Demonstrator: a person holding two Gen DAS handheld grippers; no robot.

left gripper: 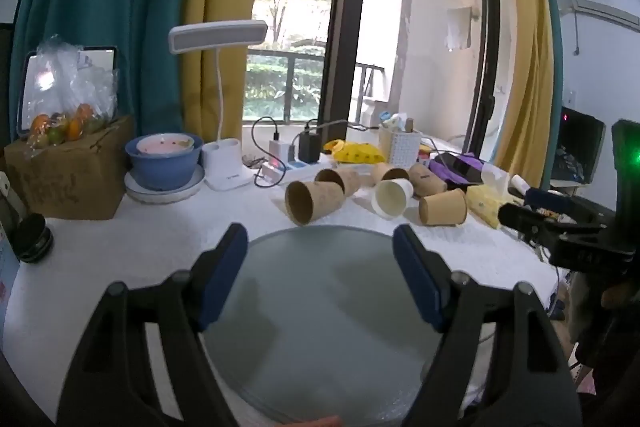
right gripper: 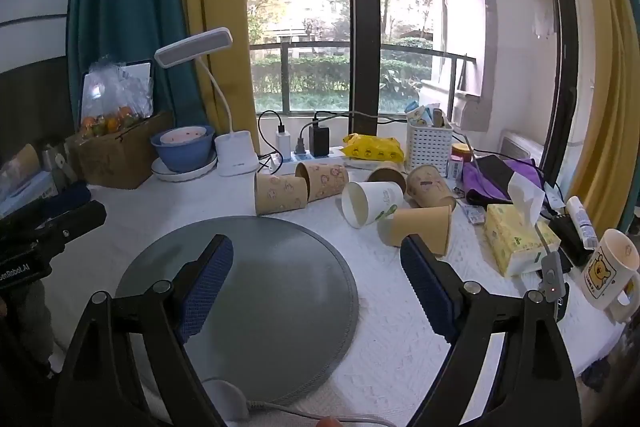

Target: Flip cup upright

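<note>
Space lay open over the grey round mat (right gripper: 256, 283), which sat bare on the white textured tablecloth (right gripper: 404, 339) in front of both tools. The left gripper (left gripper: 320, 259) hung above the mat with its blue-padded jaws spread wide and nothing between them; the right gripper (right gripper: 316, 267) was likewise spread and held nothing, its right finger near the closest brown paper cup (right gripper: 420, 227). That cup lay on its side just beyond the mat's far right edge. Beside it lay a white paper cup (right gripper: 370, 203), mouth toward the camera, and further back four more brown cups lay tipped over in a loose row, the leftmost printed brown cup (right gripper: 280, 193) touching its neighbour. None stood upright.

Writing was sparse: part of a label on the other tool at the left of the right wrist view read "enRobot.AI". A mug (right gripper: 608, 273) at the right table edge bore a cartoon bear, and a yellow tissue pack (right gripper: 516, 243) sat between it and the cups.

Behind the cups stood a white desk lamp (right gripper: 236, 151), a power strip (right gripper: 304, 157) with chargers plugged in, a blue bowl (right gripper: 182, 147) and a cardboard box (right gripper: 120, 155). Teal and mustard curtains framed a balcony window.
</note>
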